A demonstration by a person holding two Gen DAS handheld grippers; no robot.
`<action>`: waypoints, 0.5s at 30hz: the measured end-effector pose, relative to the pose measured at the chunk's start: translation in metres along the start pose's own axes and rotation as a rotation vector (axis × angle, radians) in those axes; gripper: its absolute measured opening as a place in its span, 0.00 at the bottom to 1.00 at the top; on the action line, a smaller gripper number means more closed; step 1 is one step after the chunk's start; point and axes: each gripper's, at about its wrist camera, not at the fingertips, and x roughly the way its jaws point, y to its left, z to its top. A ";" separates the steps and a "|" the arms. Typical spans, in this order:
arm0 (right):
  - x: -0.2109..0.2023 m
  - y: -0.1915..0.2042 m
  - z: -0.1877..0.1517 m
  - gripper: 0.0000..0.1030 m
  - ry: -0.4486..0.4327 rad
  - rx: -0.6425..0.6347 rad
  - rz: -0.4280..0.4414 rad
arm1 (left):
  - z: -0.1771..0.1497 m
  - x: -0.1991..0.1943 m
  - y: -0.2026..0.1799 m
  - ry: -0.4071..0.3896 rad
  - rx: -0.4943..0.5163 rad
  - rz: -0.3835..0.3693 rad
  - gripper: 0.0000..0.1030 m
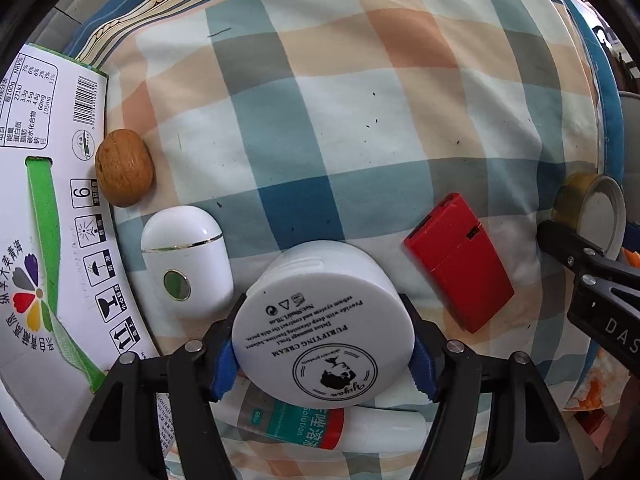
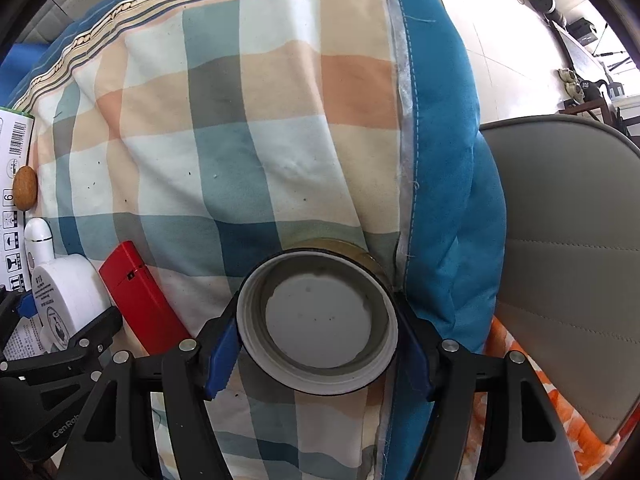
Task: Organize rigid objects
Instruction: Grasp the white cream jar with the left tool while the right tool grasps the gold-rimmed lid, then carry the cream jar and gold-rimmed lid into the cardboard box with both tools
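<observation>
Checked bedding spread under both tongs, each clamped on a round container.

Plaid quilt (image 1: 360,128) carries a row of small things beside a white printed carton (image 1: 48,216). Left tongs (image 1: 324,356) point down, blue pads pressing both sides of a white cream jar (image 1: 320,328) that shows its printed base. Just beside it lie a white capsule case (image 1: 188,256), a walnut (image 1: 124,166) touching the carton, a red box (image 1: 460,260), and a tube (image 1: 304,424) partly beneath the jar. Right tongs (image 2: 318,350) grip a gold-sided lid (image 2: 320,320), hollow side up, near the quilt's blue edge (image 2: 440,160) and a grey chair (image 2: 568,240).
</observation>
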 end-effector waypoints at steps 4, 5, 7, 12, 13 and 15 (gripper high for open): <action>-0.001 -0.002 0.005 0.68 0.020 0.012 0.002 | 0.000 -0.004 0.000 -0.020 0.000 0.002 0.64; -0.001 -0.002 0.006 0.68 0.023 0.010 0.001 | 0.000 -0.006 -0.001 -0.026 0.005 0.009 0.64; -0.002 -0.001 0.009 0.68 0.029 0.009 -0.003 | 0.006 -0.012 -0.008 -0.032 0.019 0.032 0.66; -0.001 -0.004 0.013 0.67 0.027 0.006 -0.020 | 0.014 -0.021 -0.020 -0.036 0.032 0.039 0.64; -0.001 -0.003 0.012 0.67 0.025 0.002 -0.027 | 0.014 -0.022 -0.021 -0.041 0.033 0.041 0.64; -0.001 0.002 0.010 0.67 0.023 -0.009 -0.039 | 0.015 -0.025 -0.024 -0.053 0.037 0.048 0.64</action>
